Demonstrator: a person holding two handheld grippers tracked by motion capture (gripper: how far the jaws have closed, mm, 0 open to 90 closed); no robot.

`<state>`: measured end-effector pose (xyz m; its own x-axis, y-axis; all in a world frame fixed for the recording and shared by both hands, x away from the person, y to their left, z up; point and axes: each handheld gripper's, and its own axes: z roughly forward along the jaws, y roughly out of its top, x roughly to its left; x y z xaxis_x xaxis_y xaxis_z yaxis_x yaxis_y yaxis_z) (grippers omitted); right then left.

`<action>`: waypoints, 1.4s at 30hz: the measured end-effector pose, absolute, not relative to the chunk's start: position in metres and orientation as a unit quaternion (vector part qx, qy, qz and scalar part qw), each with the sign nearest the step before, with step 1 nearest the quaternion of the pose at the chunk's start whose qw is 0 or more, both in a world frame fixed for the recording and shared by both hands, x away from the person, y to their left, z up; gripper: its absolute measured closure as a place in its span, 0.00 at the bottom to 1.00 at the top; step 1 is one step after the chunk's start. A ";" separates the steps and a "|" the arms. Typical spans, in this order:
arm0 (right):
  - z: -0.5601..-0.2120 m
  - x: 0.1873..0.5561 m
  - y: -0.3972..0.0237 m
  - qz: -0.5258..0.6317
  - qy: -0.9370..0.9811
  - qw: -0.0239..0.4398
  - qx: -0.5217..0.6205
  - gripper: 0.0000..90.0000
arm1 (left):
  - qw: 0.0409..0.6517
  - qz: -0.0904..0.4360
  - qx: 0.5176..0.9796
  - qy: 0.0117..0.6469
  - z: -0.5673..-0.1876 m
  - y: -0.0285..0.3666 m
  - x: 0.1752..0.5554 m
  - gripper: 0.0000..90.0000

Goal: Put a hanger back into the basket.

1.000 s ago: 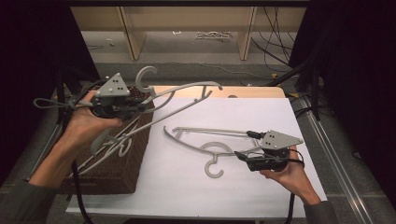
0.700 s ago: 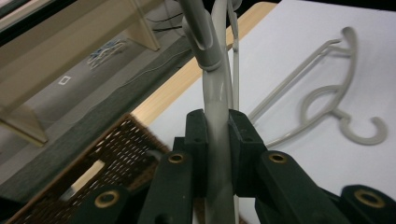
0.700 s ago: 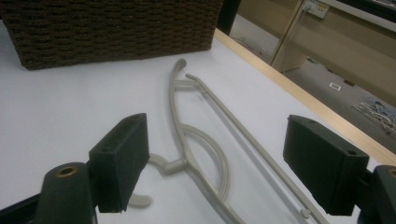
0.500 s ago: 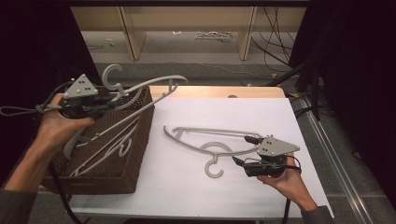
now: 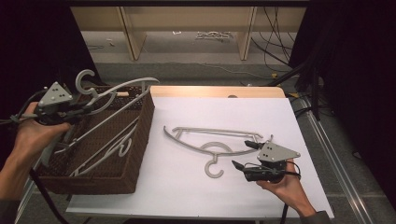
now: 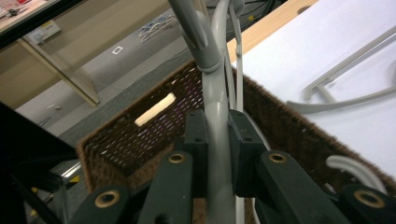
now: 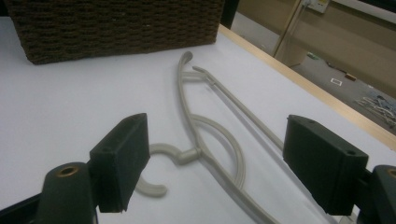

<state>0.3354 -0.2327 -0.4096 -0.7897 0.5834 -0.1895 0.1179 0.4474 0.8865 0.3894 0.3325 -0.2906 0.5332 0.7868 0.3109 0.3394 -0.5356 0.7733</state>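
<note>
From my remote station, the basket (image 5: 135, 140) stood left on the table (image 5: 187, 196); one hanger (image 5: 205, 144) lay right of it, others (image 5: 107, 149) inside.

Bright table, dark surroundings

Overhead light falls on the white tabletop (image 5: 224, 126), which glares mildly, while both side margins sink into near black. The grey plastic hanger lying on the table (image 5: 210, 142) casts only a faint, soft shadow. The black jaws in both gripper views are blurred up close.
</note>
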 end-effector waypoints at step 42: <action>-0.418 0.334 -0.236 0.473 0.822 0.231 0.219 0.27 | 0.252 0.341 0.833 0.355 -0.355 0.346 0.396 0.88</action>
